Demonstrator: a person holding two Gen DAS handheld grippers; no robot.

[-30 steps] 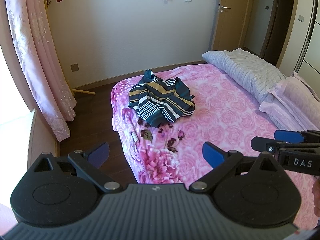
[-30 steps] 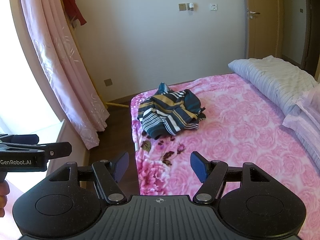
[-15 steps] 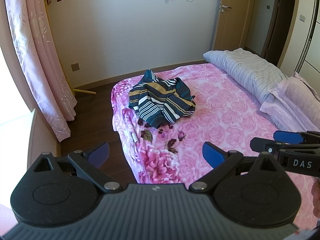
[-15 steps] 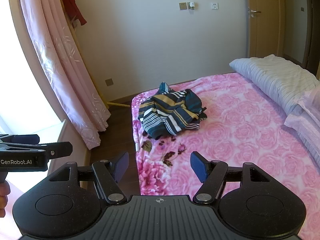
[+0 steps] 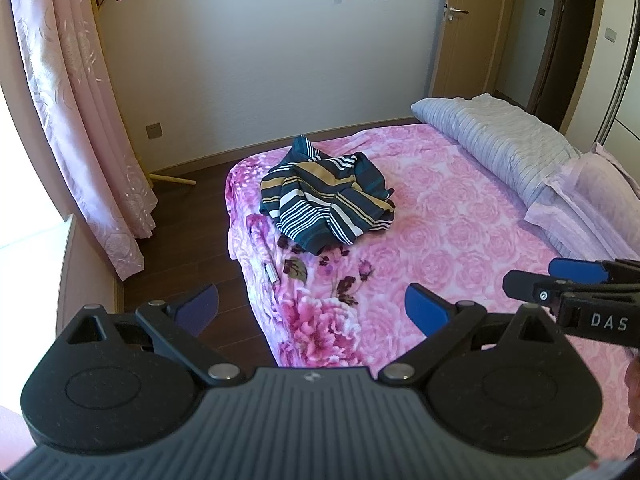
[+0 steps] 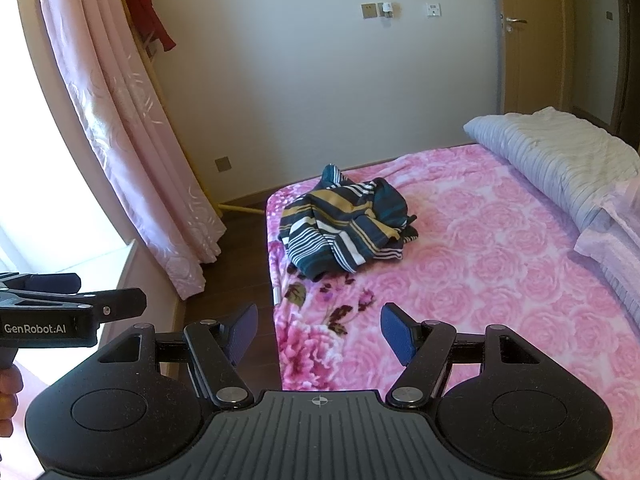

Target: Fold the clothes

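Room: bedroom with a pale wall, a pink curtain (image 5: pixel 76 120) at the window side and a wooden door (image 5: pixel 460 28) at the back.
Bed (image 5: pixel 460 240): pink rose-print cover; grey folded quilt (image 5: pixel 500 140) along its far side.
Garment: striped shirt (image 5: pixel 326 200) lies crumpled near the bed's far left corner, its bulk running roughly across the bed.
Left hand-held gripper (image 5: pixel 312 312): spread wide, holding nothing.
Right hand-held gripper (image 6: pixel 316 330): spread wide too, nothing between the pads.
Relation: shirt sits ahead of both and well apart; neither looks clearly nearer.
Unclear: sleeves, collar and hem are buried in the heap.
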